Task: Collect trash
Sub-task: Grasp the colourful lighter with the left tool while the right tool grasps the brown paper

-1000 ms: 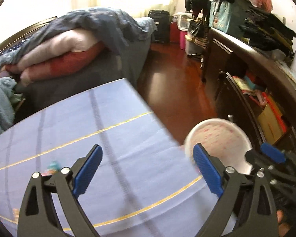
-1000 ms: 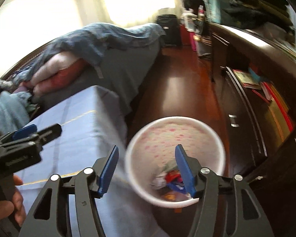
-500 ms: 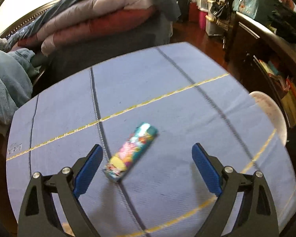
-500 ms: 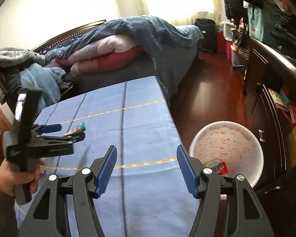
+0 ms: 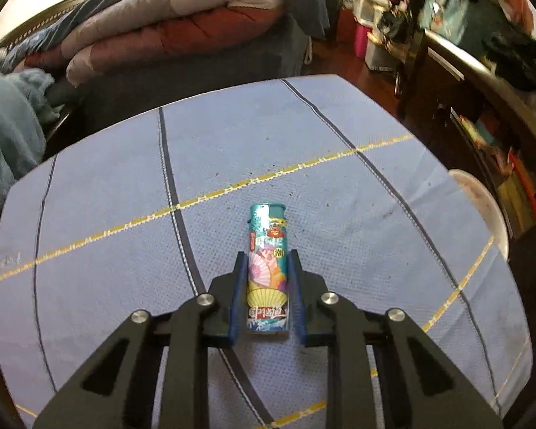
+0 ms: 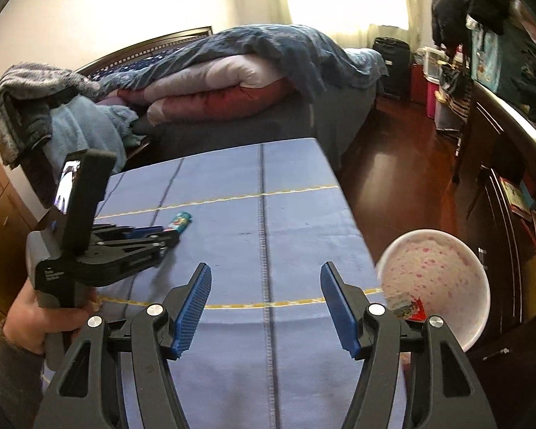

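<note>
1. Blue pads of the left gripper (image 5: 267, 295) are closing on the printed lighter (image 5: 268, 268), which lies flat between them along their line, its teal cap pointing away past the fingertips; they look pressed against its long sides, though the jaws are not done closing.
2. Gripping across the narrow width suits a slim, hard body: I judge it will lift cleanly without rolling.
3. Beneath the claw lies the blue tablecloth (image 5: 107, 196), where the lighter rests; the tool tilts steeply down onto it.
4. Seen from the right wrist, a hand (image 6: 35, 318) holds the left tool's handle from below, low over the cloth.
5. Nearer that camera, the right gripper (image 6: 266, 305) hangs with its jaws fairly wide and nothing between them, angled down over the near table edge.
6. Off to its right, beyond the table edge, stands the white bin (image 6: 443, 279) with wrappers inside, presumably placed there so trash drops straight in.
7. Farthest off is the bed (image 6: 232, 78), piled with quilts.
</note>
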`<move>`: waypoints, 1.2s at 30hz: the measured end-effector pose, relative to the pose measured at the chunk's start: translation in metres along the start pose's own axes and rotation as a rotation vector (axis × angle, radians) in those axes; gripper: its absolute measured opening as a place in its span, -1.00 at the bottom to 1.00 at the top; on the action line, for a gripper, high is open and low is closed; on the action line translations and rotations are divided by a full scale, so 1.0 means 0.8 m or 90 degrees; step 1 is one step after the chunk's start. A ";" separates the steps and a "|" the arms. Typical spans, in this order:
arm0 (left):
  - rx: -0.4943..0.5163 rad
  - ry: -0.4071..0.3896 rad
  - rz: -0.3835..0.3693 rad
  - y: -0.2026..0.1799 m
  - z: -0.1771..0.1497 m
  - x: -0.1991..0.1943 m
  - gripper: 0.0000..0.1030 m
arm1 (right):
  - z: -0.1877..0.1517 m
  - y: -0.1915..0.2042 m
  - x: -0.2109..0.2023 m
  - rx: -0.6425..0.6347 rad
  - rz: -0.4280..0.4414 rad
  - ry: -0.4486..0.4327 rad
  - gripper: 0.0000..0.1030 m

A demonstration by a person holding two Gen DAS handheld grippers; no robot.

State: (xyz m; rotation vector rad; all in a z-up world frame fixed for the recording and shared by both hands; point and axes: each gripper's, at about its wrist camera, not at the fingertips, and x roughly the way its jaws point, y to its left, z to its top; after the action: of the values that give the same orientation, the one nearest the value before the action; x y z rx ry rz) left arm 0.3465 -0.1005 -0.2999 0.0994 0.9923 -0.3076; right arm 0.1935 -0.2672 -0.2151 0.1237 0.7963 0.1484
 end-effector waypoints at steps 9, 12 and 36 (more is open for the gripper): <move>-0.080 -0.081 0.002 0.057 -0.014 -0.072 -0.55 | -0.008 0.068 0.014 -0.050 0.054 0.031 0.23; -0.115 -0.097 0.029 0.089 -0.024 -0.095 -0.55 | -0.012 0.103 0.022 -0.073 0.094 0.048 0.23; -0.227 -0.117 0.092 0.207 -0.102 -0.147 -0.55 | -0.048 0.253 0.099 -0.196 0.171 0.141 -0.58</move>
State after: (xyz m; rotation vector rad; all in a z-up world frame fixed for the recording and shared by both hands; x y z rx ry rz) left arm 0.2709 0.1000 -0.2555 -0.1779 0.8384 -0.0045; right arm 0.2029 -0.0518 -0.2635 -0.0799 0.9655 0.5427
